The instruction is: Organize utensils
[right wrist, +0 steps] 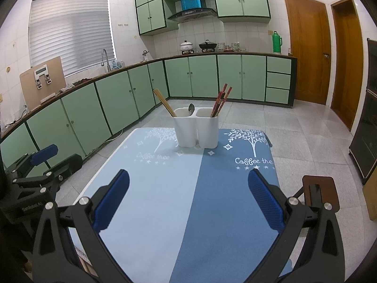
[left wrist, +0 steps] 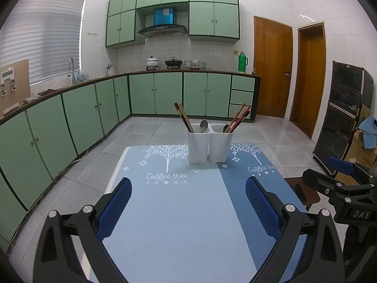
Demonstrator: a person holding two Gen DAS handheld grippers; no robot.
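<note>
Room: kitchen with green cabinets (left wrist: 77, 115), tiled floor, wooden doors (left wrist: 273, 66) at the far right.
Surface: table covered by a two-tone blue mat (left wrist: 179, 202) printed with white trees and "Coffee tree".
Holder: white two-compartment utensil holder (left wrist: 209, 143) is standing upright at the far end of the mat, on the seam between the light and dark halves; seen at (right wrist: 196, 129) from the right wrist.
Left compartment: light wooden chopsticks (left wrist: 184, 118) are leaning to the left, with a metal spoon (left wrist: 203, 125) beside them, bowl end up.
Right compartment: red-brown chopsticks (left wrist: 238, 118) are leaning to the right; a second spoon (left wrist: 225, 128) is just showing at the rim in the left wrist view, hidden in the right wrist view.
Left gripper: left gripper (left wrist: 188, 202) is being held over the near part of the mat, jaws spread wide, nothing between the blue pads (left wrist: 115, 207). Well apart from the holder. Also visible at the left edge of the right wrist view (right wrist: 47, 162).
Right gripper: right gripper (right wrist: 188, 198) is likewise being held over the mat, jaws spread, nothing gripped, blue pads (right wrist: 266, 202) clear of the mat. Well apart from the holder.
Near right: brown wooden stool (right wrist: 320, 191) is standing on the floor just beside the table.
Counter: pots (left wrist: 162, 62) and a green flask (left wrist: 242, 62) are sitting along the back.
</note>
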